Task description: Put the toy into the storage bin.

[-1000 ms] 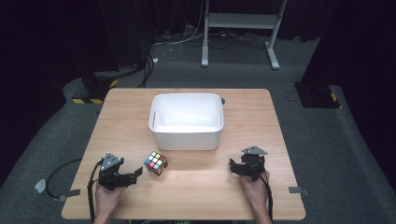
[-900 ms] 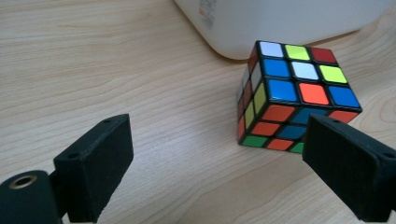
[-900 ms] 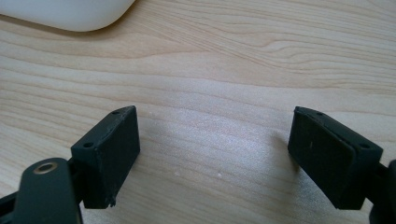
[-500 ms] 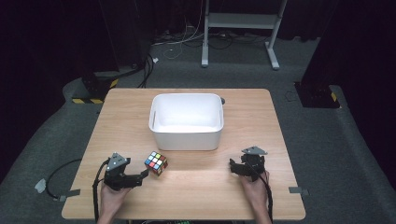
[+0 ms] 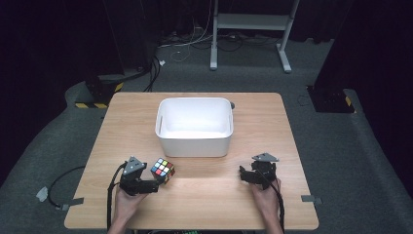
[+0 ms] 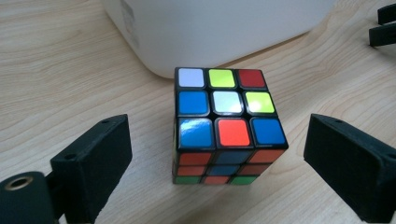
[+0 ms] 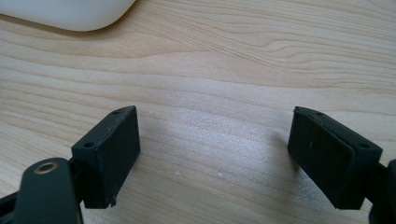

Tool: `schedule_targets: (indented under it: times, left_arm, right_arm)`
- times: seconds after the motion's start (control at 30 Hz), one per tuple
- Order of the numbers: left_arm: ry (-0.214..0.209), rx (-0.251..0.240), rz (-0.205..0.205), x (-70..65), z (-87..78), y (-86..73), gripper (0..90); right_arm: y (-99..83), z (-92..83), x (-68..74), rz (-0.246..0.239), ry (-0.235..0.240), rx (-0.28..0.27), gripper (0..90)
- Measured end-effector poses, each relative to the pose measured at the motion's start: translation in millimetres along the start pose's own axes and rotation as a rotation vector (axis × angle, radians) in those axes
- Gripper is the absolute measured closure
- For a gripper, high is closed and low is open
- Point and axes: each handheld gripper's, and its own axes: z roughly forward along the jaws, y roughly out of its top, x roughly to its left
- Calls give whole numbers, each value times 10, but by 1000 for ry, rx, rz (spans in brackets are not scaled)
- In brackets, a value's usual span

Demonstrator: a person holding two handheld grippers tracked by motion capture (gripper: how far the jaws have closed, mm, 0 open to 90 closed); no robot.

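A scrambled colour cube (image 5: 163, 170) (image 6: 227, 126) rests on the wooden table (image 5: 204, 204), just in front of the white bin (image 5: 194, 126) (image 6: 210, 28). My left gripper (image 5: 155, 185) (image 6: 229, 175) is open, its jaws standing either side of the cube with gaps on both sides, touching nothing. Over at the table's front right my right gripper (image 5: 242, 174) (image 7: 219, 158) is open above bare wood, with nothing between its jaws. A corner of the white bin (image 7: 70, 11) lies at the top left of the right gripper view.
The bin sits mid-table and looks empty. Cables (image 5: 63, 185) trail off the table's left edge onto grey carpet. A metal stand (image 5: 251, 29) and dark equipment are on the floor beyond the far edge. The right gripper's jaw tips (image 6: 383, 25) appear at the left gripper view's top right.
My left gripper has slid right and forward along the front edge until its jaws bracket the cube. The cube, the bin and the right gripper have stayed where they were.
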Motion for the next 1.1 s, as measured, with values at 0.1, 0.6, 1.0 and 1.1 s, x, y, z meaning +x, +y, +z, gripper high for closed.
schedule_targets:
  times: [0.1,0.6,1.0,1.1]
  left_arm:
    - [-3,2,0,-12,25,13,86]
    - [23,38,15,-83,222,31,153]
    - [52,42,29,-116,263,25,260]
    - [60,40,29,-123,266,19,280]
  right_arm:
    - [0,0,0,0,0,0,166]
    - [0,-1,0,-1,0,0,167]
    - [0,-1,0,0,0,-1,166]
    - [0,-1,0,0,0,0,167]
